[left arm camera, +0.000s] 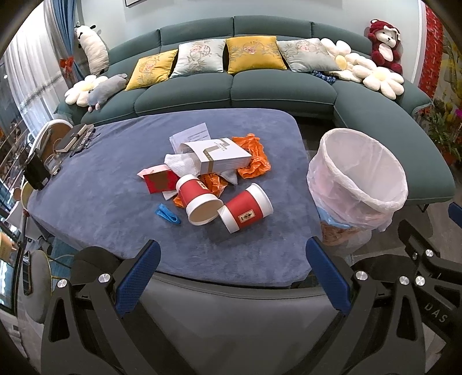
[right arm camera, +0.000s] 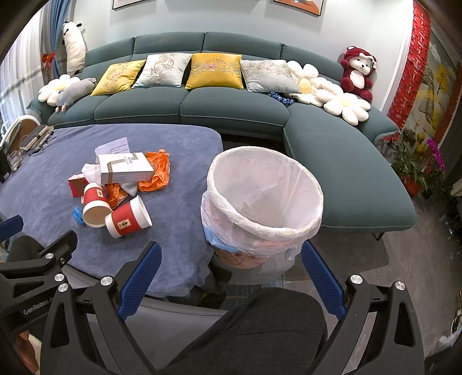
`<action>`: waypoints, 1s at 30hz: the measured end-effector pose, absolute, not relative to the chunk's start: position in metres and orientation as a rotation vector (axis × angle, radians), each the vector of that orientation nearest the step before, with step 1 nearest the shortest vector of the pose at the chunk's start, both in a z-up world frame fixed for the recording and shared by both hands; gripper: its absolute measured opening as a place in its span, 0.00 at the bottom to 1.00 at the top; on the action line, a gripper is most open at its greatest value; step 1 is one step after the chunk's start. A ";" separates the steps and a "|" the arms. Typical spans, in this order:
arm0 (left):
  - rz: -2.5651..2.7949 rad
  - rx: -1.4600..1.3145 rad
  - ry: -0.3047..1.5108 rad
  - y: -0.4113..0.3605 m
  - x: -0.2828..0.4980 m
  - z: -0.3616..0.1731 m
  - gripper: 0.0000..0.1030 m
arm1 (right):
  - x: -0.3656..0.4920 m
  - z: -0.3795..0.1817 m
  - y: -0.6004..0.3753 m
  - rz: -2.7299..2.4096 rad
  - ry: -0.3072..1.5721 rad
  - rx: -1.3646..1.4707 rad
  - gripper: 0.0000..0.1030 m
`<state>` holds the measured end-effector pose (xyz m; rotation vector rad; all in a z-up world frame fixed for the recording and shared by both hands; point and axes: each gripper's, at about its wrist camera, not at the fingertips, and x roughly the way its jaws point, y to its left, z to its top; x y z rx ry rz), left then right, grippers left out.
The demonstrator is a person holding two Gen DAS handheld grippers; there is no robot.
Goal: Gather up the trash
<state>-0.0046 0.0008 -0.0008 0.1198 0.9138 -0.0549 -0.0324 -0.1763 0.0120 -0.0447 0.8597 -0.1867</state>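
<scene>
paper cups [left arm camera: 228, 203] ahead of left gripper [left arm camera: 234, 271], apart

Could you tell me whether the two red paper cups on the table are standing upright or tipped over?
Both are tipped over. The nearer red cup lies on its side on the blue cloth, and the other cup lies beside it, its open mouth facing the camera.

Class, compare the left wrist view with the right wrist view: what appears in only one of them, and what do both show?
Only the left wrist view shows the black device standing whole at the table's left edge.

Only the right wrist view shows the orange picture on the wall, the pink-flowered plant and a dark-trousered knee.

Both show the two red paper cups, white box, orange wrapper, lined trash bin, blue-covered table and teal sofa.
</scene>
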 end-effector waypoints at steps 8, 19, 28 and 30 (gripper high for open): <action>-0.057 0.127 0.910 0.000 -0.005 -0.001 0.93 | -0.034 0.012 -0.177 -0.191 0.858 -0.044 0.91; -0.056 0.131 0.911 0.002 -0.005 -0.002 0.93 | -0.035 0.015 -0.190 -0.200 0.859 -0.036 0.91; -0.056 0.130 0.907 0.000 -0.006 -0.002 0.93 | -0.035 0.015 -0.189 -0.201 0.859 -0.035 0.91; -0.055 0.130 0.907 0.000 -0.006 -0.002 0.93 | -0.035 0.015 -0.189 -0.199 0.859 -0.035 0.91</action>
